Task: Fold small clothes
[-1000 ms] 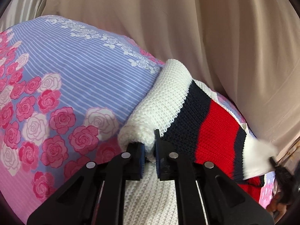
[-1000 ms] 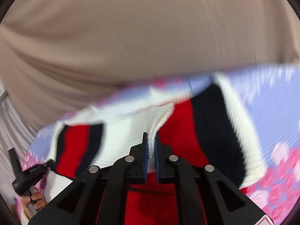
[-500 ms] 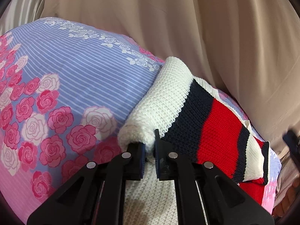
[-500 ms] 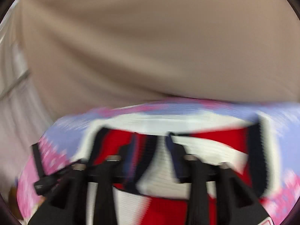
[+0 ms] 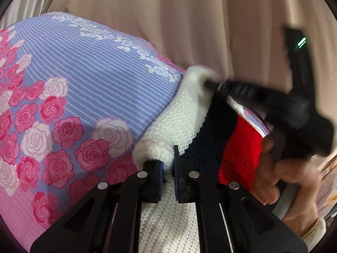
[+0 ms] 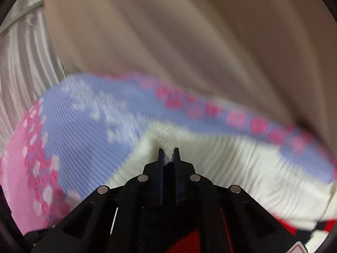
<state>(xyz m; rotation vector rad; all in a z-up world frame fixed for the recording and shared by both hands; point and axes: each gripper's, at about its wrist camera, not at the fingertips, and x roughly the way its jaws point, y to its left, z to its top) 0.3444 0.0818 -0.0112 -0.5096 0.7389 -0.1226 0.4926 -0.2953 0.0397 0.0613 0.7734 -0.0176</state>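
With the left gripper (image 5: pixel 167 164) clamping the white, navy and red striped knitted garment (image 5: pixel 174 124) and the right gripper (image 6: pixel 168 155), jaws having just closed, pinching its far white corner, the person should be keeping that edge taut over the rose-printed sheet (image 5: pixel 73 97).

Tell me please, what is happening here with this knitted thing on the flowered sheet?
A person is folding a small knitted sweater, white with navy and red stripes, on a bed sheet printed with roses. The left gripper is shut on the near white corner of the sweater. The right gripper has just closed on the far white corner, with knit pinched between its fingers. So both white corners are now held, and the fold is not yet finished.
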